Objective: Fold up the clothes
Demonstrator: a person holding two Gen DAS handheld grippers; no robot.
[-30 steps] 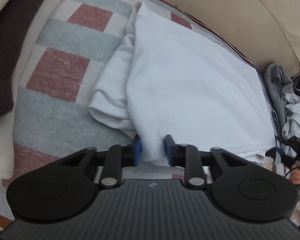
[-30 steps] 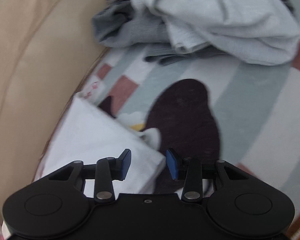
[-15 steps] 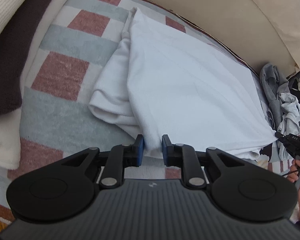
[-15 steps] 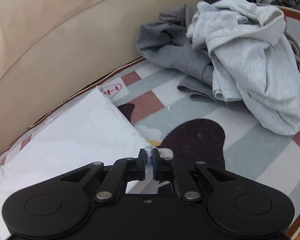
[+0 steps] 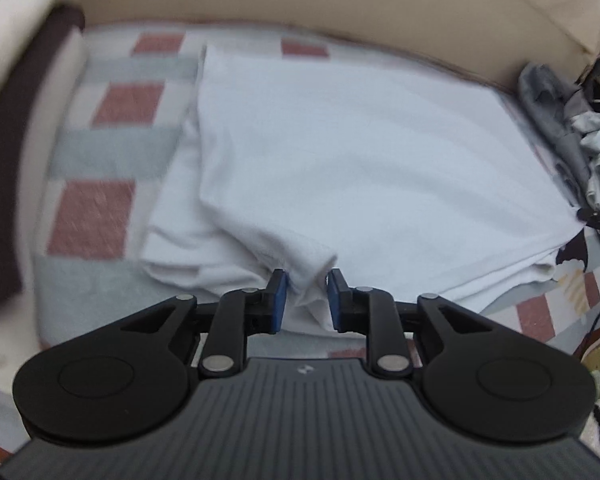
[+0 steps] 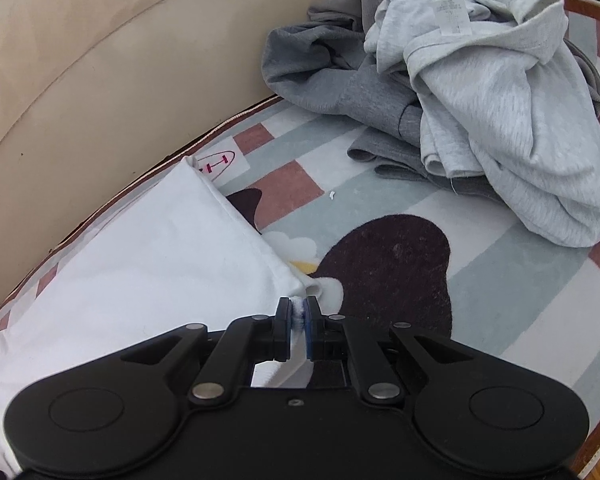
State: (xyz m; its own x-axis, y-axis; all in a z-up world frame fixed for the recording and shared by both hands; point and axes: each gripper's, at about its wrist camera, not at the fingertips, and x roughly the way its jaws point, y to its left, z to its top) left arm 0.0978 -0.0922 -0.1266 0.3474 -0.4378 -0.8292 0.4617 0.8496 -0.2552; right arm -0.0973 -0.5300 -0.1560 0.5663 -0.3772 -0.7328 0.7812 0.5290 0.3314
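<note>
A white garment point(image 5: 340, 168) lies partly folded on a patterned rug point(image 5: 96, 212), flat in the middle with a bunched sleeve at its left. My left gripper point(image 5: 305, 296) has its jaws apart, with a fold of the garment's near edge lying between the blue pads. In the right wrist view the same white garment point(image 6: 148, 272) lies at the left. My right gripper point(image 6: 298, 320) is shut on its near right corner, with white cloth pinched between the pads.
A pile of grey clothes point(image 6: 480, 92) lies on the rug point(image 6: 520, 280) at the far right; it also shows in the left wrist view point(image 5: 572, 128). A beige sofa front point(image 6: 112, 72) borders the rug's far side. A cream and dark brown cushion point(image 5: 24, 92) sits at the left.
My left gripper had closed in on the garment's edge and has now opened wider, the cloth still between the pads. My right gripper closed on the garment's corner and stays shut on it.
</note>
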